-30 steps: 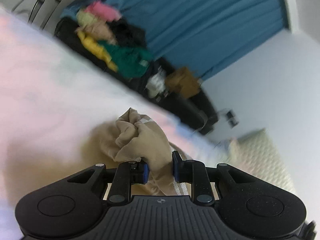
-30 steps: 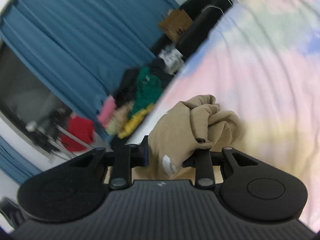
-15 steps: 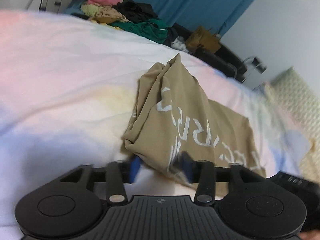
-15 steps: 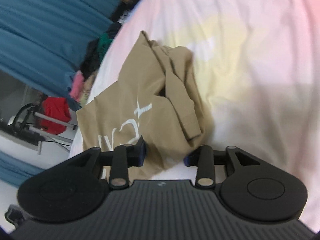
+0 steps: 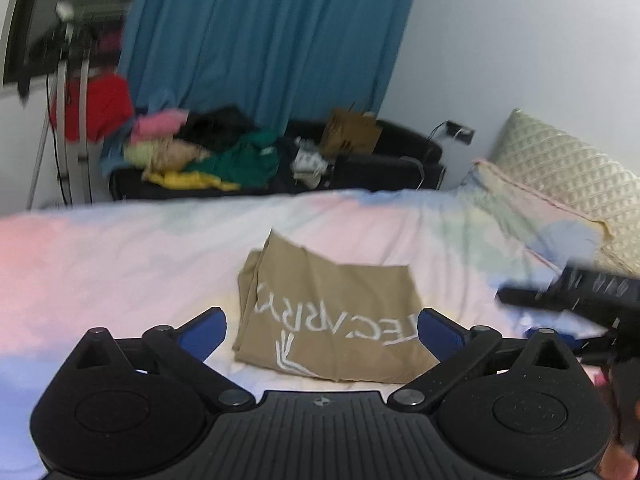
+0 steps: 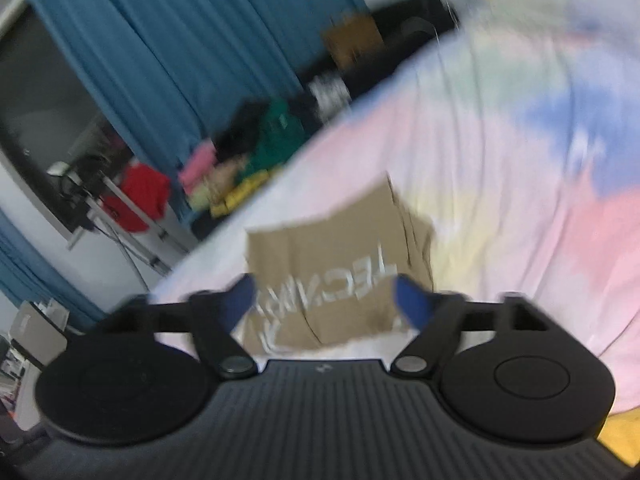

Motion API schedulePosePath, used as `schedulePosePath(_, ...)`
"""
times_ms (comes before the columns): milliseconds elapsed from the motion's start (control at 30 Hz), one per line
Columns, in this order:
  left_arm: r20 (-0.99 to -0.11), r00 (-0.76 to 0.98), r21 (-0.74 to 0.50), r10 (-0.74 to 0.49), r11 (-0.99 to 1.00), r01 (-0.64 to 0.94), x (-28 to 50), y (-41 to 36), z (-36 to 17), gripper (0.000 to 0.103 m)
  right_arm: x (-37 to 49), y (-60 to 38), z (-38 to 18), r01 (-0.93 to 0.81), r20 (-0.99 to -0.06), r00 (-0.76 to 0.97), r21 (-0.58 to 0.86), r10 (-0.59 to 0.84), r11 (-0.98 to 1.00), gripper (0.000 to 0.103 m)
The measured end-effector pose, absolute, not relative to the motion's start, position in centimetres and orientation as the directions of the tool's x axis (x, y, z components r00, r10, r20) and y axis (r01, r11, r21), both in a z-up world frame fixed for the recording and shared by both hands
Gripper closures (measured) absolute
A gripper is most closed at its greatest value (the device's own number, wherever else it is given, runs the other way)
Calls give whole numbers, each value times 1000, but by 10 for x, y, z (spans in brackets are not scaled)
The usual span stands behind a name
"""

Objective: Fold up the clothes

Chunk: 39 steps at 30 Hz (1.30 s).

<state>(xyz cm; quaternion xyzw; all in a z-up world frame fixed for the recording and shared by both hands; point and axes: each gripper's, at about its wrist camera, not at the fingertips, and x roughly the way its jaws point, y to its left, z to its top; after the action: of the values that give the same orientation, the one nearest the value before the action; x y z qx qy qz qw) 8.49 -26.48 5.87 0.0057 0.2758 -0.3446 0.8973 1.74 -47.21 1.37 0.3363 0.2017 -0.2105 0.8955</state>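
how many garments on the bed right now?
1: a folded tan shirt with white lettering, lying on the pastel bedspread ahead of both open grippers, left and right. The other clothes are piled off the bed by the curtain. Bed edges are out of frame.

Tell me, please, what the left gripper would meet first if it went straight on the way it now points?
Most likely the tan shirt, lying folded on the bed straight ahead of the open left gripper; depth is hard to judge.

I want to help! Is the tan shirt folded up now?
Folded. The tan shirt lies as a flat rectangle on the bed, layered edges at one side.
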Motion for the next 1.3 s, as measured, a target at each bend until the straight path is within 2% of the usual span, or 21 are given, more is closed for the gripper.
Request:
schedulePosePath(167, -446, 657, -97, -607, 763, 639, 40, -246, 96, 0, -16, -444, 60, 452, -417, 868, 440, -269, 776, 17)
schedulePosePath(367, -377, 712, -5, -592, 770, 638, -16, -219, 123, 0, -57, -404, 81, 409, -346, 894, 366, -286, 836, 17)
schedulePosePath(667, -303, 741, -27, -599, 783, 622, -70, -167, 123, 0, -93, -354, 61, 380, -294, 909, 293, -296, 877, 17)
schedulePosePath(933, -283, 768, -26, -575, 805, 593, -87, -139, 102, 0, -104, -325, 36, 394, -250, 909, 262, -332, 881, 17)
schedulePosePath(1300, -288, 770, -46, -570, 811, 583, -80, -119, 78, 0, -87, -301, 5, 399, -235, 907, 209, -350, 893, 17)
